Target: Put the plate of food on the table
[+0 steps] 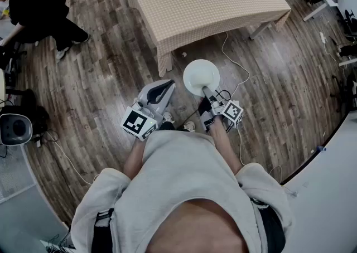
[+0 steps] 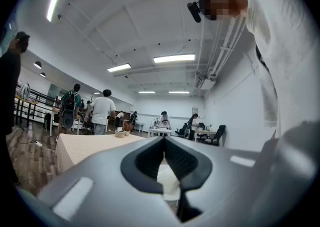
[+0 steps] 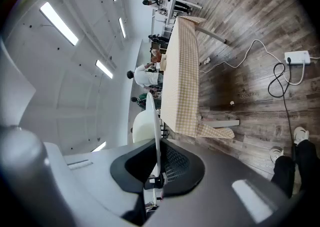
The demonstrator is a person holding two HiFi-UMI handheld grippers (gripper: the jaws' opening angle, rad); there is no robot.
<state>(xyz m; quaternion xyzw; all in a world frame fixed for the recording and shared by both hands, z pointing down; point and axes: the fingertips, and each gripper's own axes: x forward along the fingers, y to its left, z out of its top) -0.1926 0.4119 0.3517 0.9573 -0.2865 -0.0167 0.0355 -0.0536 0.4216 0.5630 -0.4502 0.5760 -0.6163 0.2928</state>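
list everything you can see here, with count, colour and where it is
plate: one, white, over the floor short of the table, gripped at its rim; no food visible on it
table: one, beige checked cloth, ahead
cable: one, white, on the floor by the table leg
bystander: one, in black, top left
round device: one, grey, left edge
floor: dark wood planks
left claw: grey, shut, empty, left of the plate
right claw: shut on the plate's rim
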